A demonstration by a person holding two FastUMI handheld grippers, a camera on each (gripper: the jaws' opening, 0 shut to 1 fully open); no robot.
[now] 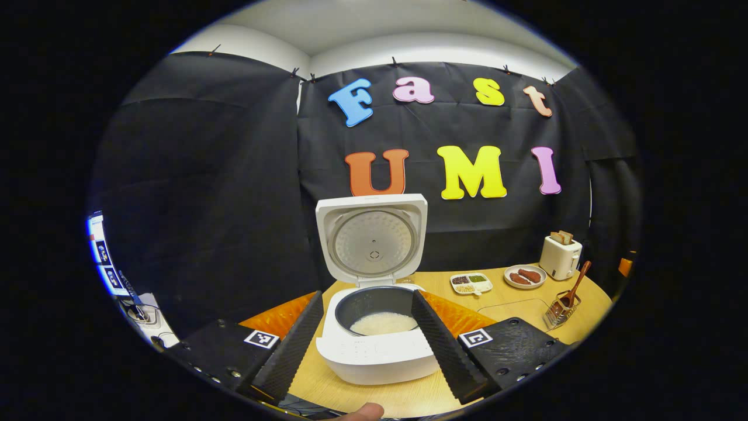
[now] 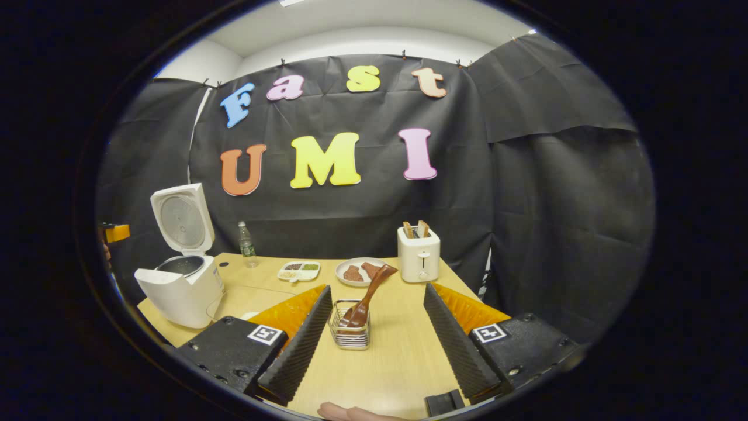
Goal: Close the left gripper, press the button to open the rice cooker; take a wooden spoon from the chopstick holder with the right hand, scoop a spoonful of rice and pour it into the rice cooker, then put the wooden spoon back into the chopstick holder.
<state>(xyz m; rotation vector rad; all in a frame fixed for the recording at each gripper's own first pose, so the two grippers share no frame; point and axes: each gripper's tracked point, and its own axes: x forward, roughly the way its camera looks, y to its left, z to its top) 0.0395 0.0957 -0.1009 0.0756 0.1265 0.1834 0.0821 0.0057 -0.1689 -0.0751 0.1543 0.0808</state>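
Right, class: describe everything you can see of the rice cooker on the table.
The rice cooker is a white, smooth, plastic-looking box with rounded corners, standing upright on the wooden table. Its hinged lid stands open at the back, showing a round, dimpled, metal-looking inner plate. The dark inner pot holds a low layer of white rice. In the left gripper view it sits between the left gripper's open fingers, which do not clearly touch it.

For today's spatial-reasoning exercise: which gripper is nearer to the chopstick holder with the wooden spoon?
Right. The right gripper faces the chopstick holder just ahead between its open fingers; the left gripper sits at the rice cooker, the holder far off.
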